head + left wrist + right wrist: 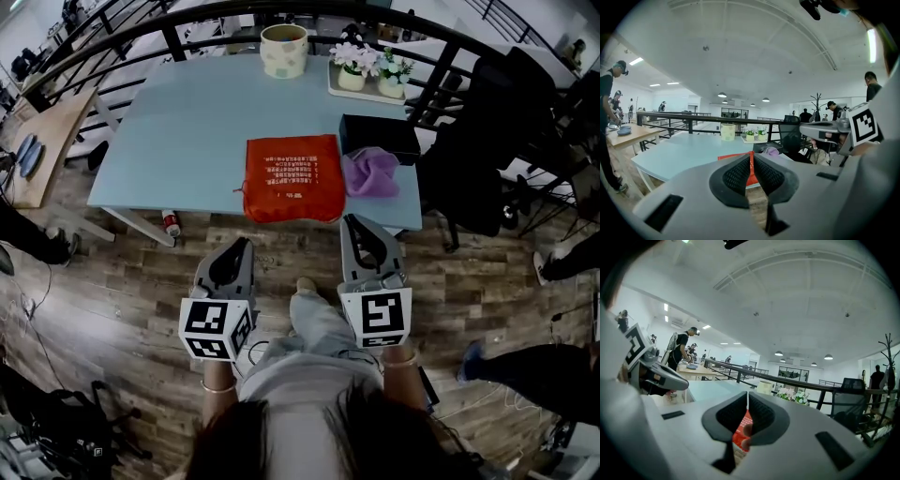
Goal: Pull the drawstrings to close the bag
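Looking down from over the person's head, I see the orange bag (292, 178) lying flat at the near edge of the pale blue tabletop (187, 131). Its mouth seems turned toward the person, which would put the drawstrings within easy reach, though I cannot pick out the strings themselves. A purple cloth (370, 172) sits just beside the bag on its right, with a black box (380, 136) behind that. A cup (283, 50) and a tray of small flower pots (370, 70) stand well apart at the far edge, out of the way. The left gripper (242, 246) and the right gripper (354, 223) are both held low in front of the person's lap. They are short of the tabletop and angled up toward the bag, as if lined up for an approach not yet begun.

From the left gripper view, its fingers (737, 176) are clenched almost together with nothing between them. A sliver of the bag (752, 171) shows through the narrow gap, so the aim looks deliberate.

From the right gripper view, those fingers (761, 416) are also pressed together and empty. The bag (740, 427) peeks out below them, off in the distance. Both pairs will need to part before either can take a string.
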A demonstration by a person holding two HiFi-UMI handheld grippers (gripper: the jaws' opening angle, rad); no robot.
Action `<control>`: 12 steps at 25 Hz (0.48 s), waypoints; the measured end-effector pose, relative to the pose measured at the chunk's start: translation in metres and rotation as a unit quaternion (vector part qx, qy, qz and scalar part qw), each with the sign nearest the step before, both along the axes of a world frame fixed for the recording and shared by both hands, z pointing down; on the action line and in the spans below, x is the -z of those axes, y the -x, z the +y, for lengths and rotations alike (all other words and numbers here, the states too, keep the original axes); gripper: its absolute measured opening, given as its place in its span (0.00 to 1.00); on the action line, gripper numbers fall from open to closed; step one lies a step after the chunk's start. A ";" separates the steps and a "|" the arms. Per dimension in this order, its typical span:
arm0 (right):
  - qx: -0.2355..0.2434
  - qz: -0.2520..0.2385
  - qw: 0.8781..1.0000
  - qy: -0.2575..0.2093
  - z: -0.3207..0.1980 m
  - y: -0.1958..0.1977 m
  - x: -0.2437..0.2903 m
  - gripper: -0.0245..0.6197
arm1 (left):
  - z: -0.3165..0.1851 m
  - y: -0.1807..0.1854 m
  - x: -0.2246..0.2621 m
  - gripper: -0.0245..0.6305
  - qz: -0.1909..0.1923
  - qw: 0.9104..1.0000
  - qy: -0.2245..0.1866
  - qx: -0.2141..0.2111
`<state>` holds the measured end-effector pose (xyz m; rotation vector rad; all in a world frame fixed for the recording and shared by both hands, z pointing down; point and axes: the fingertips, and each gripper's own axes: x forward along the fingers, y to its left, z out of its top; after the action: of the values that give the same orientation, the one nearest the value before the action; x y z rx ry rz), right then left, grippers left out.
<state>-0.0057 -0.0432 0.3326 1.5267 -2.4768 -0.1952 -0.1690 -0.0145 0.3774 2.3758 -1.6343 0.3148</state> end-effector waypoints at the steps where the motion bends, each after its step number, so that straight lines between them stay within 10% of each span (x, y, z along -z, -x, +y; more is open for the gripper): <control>1: 0.001 0.006 1.000 0.000 -0.006 -0.001 -0.002 0.08 | -0.006 0.001 -0.002 0.07 0.000 1.000 0.003 0.002; 12: 0.002 0.037 0.999 0.026 -0.070 -0.014 -0.032 0.08 | -0.068 0.004 -0.027 0.07 0.008 0.999 0.042 0.013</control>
<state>0.0081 -0.1134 0.3647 1.4667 -2.4088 -0.1835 -0.1732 -0.0827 0.4042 2.2868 -1.6115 0.3503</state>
